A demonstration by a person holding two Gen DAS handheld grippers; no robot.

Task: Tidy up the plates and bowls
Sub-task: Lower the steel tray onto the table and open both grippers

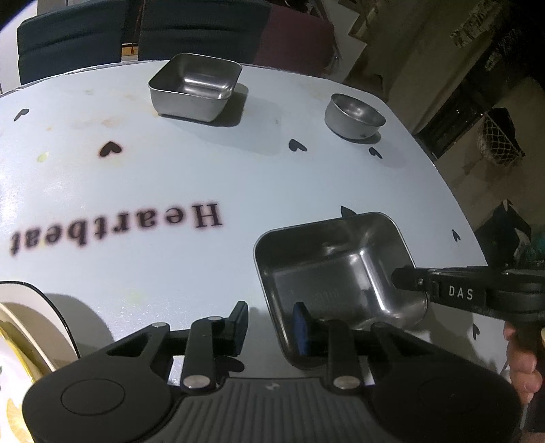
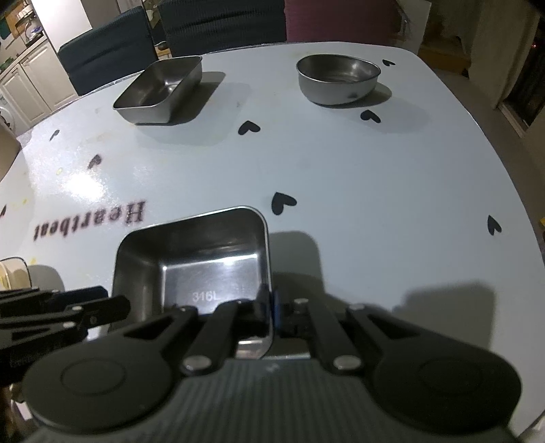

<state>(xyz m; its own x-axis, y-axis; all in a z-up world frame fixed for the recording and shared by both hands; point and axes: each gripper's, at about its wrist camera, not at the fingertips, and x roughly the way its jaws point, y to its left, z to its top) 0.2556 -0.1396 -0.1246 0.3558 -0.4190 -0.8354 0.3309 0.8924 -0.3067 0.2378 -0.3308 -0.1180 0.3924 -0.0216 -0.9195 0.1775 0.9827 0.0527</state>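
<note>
A square steel tray (image 2: 204, 265) marked 316L is near me on the white table (image 2: 340, 177). My right gripper (image 2: 267, 306) is shut on its right wall; the same tray shows in the left wrist view (image 1: 327, 272) with the right gripper (image 1: 408, 284) pinching its rim. My left gripper (image 1: 270, 323) is open, its jaws straddling the tray's left wall without closing on it. A second square steel tray (image 1: 196, 88) and a round steel bowl (image 1: 354, 116) stand at the far side, also in the right wrist view, tray (image 2: 160, 92) and bowl (image 2: 337, 80).
A white plate with a dark rim (image 1: 30, 327) sits at the near left of the table. Dark blue chairs (image 2: 109, 47) and a maroon chair (image 2: 340, 20) stand behind the far edge. The table's right edge (image 1: 453, 204) drops to the floor.
</note>
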